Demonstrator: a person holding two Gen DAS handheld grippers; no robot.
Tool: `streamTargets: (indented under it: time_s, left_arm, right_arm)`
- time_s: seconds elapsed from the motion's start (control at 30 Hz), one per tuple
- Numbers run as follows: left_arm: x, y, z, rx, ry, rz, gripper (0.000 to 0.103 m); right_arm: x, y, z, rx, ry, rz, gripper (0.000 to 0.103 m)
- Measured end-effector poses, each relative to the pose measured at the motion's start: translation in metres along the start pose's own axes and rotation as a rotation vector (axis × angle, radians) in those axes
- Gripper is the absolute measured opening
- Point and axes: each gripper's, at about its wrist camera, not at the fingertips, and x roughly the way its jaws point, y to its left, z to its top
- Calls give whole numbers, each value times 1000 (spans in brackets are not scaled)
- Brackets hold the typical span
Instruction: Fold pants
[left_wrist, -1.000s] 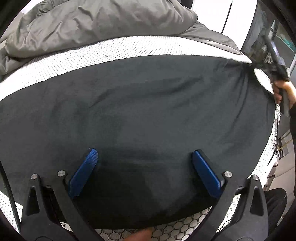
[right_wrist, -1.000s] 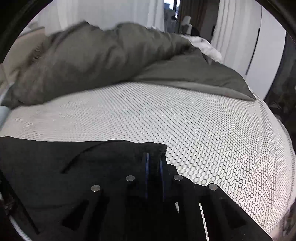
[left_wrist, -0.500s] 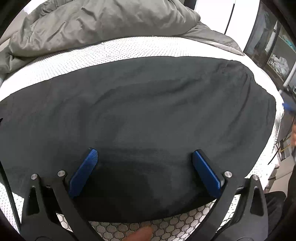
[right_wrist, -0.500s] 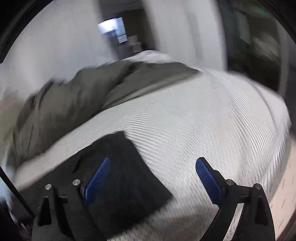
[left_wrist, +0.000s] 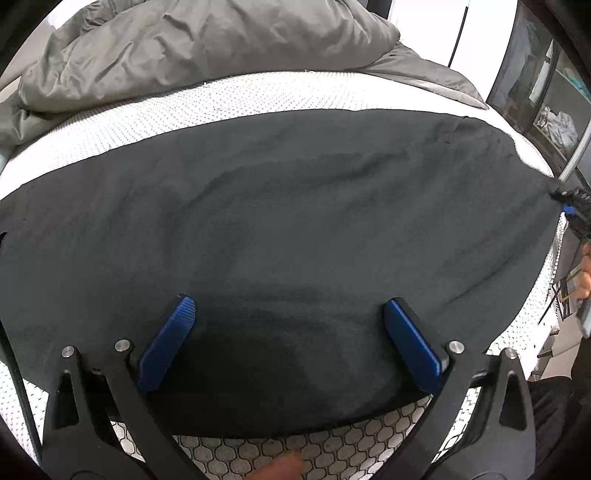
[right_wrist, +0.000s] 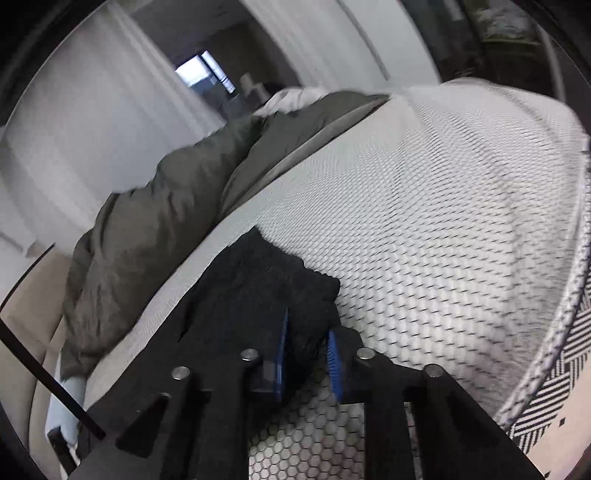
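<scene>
Dark pants (left_wrist: 295, 221) lie spread flat across a white honeycomb-patterned mattress (left_wrist: 258, 96). In the left wrist view my left gripper (left_wrist: 291, 332) hovers open over the near edge of the pants, with nothing between its blue pads (left_wrist: 166, 343). At the far right of that view my right gripper (left_wrist: 572, 206) sits at the pants' right corner, where the cloth is drawn to a point. The right wrist view shows a bunched corner of the pants (right_wrist: 266, 280) between the narrow blue pads (right_wrist: 281, 350). The jaws of the right gripper (right_wrist: 308, 332) are closing on that cloth.
A rumpled grey duvet (left_wrist: 192, 48) is piled at the back of the mattress. The mattress edge (right_wrist: 569, 280) drops off on the right, above a black-and-white patterned rug (right_wrist: 554, 398). A glass-fronted cabinet (left_wrist: 554, 92) stands to the right. A person's hand (left_wrist: 585, 273) holds the right gripper.
The right gripper let go of the far corner, opened wide, rolled and swung to the nearer right corner, then narrowed on the cloth there. The left gripper stayed put and open.
</scene>
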Motion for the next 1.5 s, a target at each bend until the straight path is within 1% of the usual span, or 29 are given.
streamTargets:
  time_s: [0.03,0.07,0.1,0.13,0.2,0.23,0.27,0.3,0.37,0.4,0.47,0.57,0.63,0.67,0.7,0.77,0.87,0.9,0.93,1.03,1.13,1.17,1.23,1.3,1.33,1.4,1.43,1.47,1.5]
  left_arm:
    - [0,0,0,0,0,3,102]
    - [-1,0,0,-4,-3,5,102]
    - [-2,1,-1,-12,-7,8,102]
    - [-5,2,-1,-27,-13,12,102]
    - [-13,7,-4,-61,-33,10,102]
    - [-16,10,-4,-77,-44,6,102]
    - [-18,12,-5,-89,-51,3,102]
    - [-16,13,-6,-97,-47,5,102]
    - [-12,9,-8,-85,-44,37,102]
    - [-11,5,-10,-69,-56,65,102]
    - [-12,1,-13,-66,-69,74,102]
    - [-15,0,-15,-63,-64,58,102]
    - [-22,10,-15,-88,-59,36,102]
    - [-27,18,-14,-107,-63,35,102]
    - [-36,30,-13,-136,-73,39,102]
    - [-58,72,-11,-246,-118,56,102]
    - [-79,141,-17,-433,-157,100,102]
    - [-86,173,-25,-521,-169,147,102]
    - [-89,193,-31,-575,-174,184,102]
    - [-96,242,-52,-721,-168,280,102]
    - [-111,271,-69,-804,-188,318,102]
    - [-117,279,-74,-839,-202,316,102]
    - [-123,297,-85,-926,-223,269,102]
    - [-119,309,-92,-1000,-234,175,102]
    - [-116,312,-91,-1011,-237,138,101]
    - [-110,316,-85,-1010,-256,73,94]
    - [-107,320,-81,-1008,-267,43,87]
    - [-102,324,-76,-1013,-267,9,83]
    - [-98,326,-72,-1023,-263,1,82]
  right_arm:
    - [0,-4,-5,-27,15,-43,21]
    - [12,-3,-9,-54,55,-102,32]
    - [18,-4,-11,-53,77,-124,34]
    - [13,-5,-12,-34,63,-119,39]
    - [-14,0,-13,-14,-39,-130,69]
    - [-29,3,-14,-8,-99,-113,78]
    - [-41,9,-17,-10,-134,-74,92]
    - [-47,18,-21,-23,-144,-20,93]
    - [-45,47,-33,-83,-111,80,93]
    - [-40,63,-40,-128,-77,108,93]
    - [-22,101,-59,-239,-2,145,93]
    - [7,157,-95,-434,95,142,93]
    - [31,184,-118,-540,154,165,93]
    - [42,192,-132,-596,197,179,93]
    - [50,198,-142,-639,228,160,93]
    - [62,198,-147,-687,247,112,93]
    - [58,186,-144,-693,255,77,93]
    - [54,179,-139,-683,246,60,93]
    - [51,175,-132,-667,234,40,93]
    - [48,151,-108,-575,192,-9,93]
    - [51,138,-96,-479,190,-20,93]
    - [49,135,-93,-464,189,-22,93]
    - [52,139,-94,-458,182,-24,94]
    - [51,141,-96,-473,188,-16,94]
    - [52,143,-98,-482,191,-15,94]
    - [46,141,-90,-492,196,-6,94]
    - [45,142,-92,-496,198,3,94]
    - [44,143,-93,-500,199,5,94]
    - [41,141,-94,-501,200,5,95]
